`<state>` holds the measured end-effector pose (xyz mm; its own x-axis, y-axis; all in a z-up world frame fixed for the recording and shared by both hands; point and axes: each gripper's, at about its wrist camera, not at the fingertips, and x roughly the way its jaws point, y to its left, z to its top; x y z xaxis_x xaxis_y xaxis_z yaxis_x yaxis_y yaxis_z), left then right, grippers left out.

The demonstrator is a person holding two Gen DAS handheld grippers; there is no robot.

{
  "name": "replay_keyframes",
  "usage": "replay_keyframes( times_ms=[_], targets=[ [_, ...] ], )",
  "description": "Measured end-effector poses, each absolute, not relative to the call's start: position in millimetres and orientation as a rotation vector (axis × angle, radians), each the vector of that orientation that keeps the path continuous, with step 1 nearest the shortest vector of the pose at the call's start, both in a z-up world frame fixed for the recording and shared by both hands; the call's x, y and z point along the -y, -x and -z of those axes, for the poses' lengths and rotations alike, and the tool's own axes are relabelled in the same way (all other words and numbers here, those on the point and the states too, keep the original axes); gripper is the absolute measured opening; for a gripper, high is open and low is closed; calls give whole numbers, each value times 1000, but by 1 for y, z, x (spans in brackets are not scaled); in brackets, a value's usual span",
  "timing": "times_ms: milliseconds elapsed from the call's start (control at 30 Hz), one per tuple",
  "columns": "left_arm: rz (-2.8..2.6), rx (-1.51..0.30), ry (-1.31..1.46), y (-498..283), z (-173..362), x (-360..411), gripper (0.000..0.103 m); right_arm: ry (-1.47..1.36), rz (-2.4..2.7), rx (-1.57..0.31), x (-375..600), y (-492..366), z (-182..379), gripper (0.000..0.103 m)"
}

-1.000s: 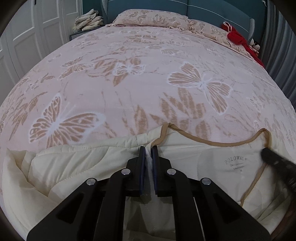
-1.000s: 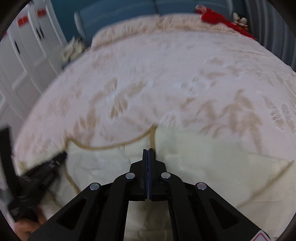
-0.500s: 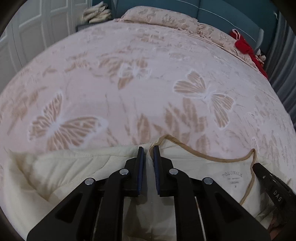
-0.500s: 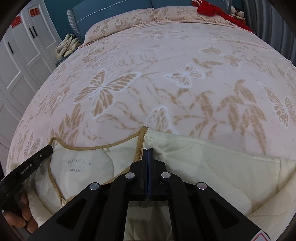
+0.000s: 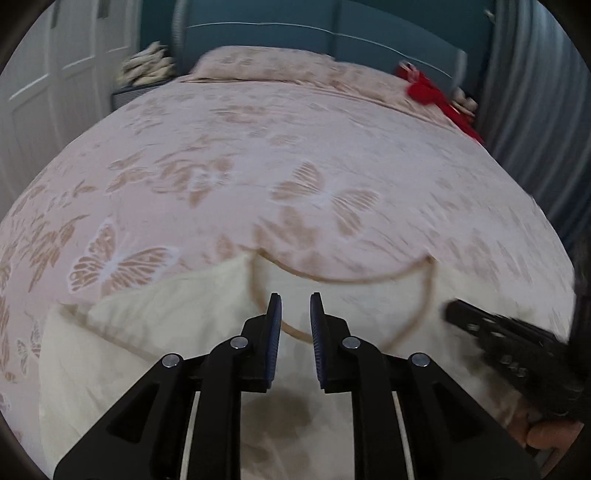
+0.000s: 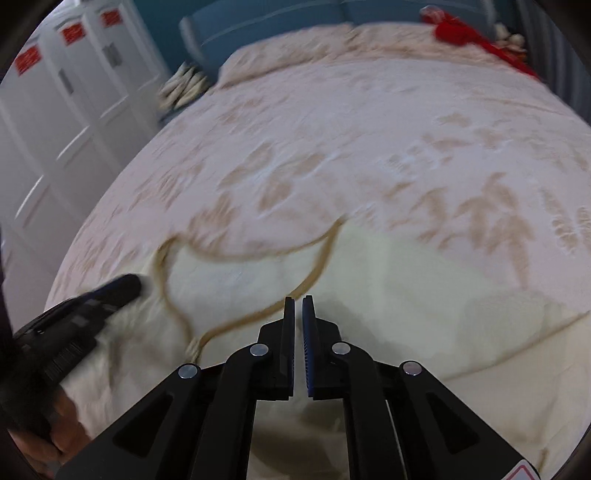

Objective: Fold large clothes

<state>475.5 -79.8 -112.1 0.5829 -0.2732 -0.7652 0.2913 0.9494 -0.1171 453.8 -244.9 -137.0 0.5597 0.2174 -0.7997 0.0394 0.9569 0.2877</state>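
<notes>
While the cream quilted garment [image 5: 177, 332] lies flat at the near edge of the butterfly bedspread [image 5: 295, 155], neckline up, my left gripper [image 5: 295, 310] hangs above its collar w/ jaws parted, just opening, nothing between; right gripper [image 6: 298, 308] barely cracked, also just opening, empty.

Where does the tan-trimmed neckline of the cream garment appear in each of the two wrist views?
Left wrist view: the neckline curves across lower centre, just beyond the left gripper.
Right wrist view: the neckline loops left of centre, ahead and left of the right gripper.
Shared landmark: the red item by the headboard, upper right.
</notes>
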Motion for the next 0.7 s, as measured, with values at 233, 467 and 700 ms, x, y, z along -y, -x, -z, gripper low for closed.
replay_keyframes(
  times_ms=[233,467,700],
  targets=[
    [290,-985,-135,-481,156,110,16,-263,-13,-1007,253,-478,157,0],
    [277,-949,-100,-484,167,108,16,-326,62,-970,271,-486,169,0],
    [270,-899,54,-483,112,62,17,-248,-28,-897,230,-454,124,4]
  ],
)
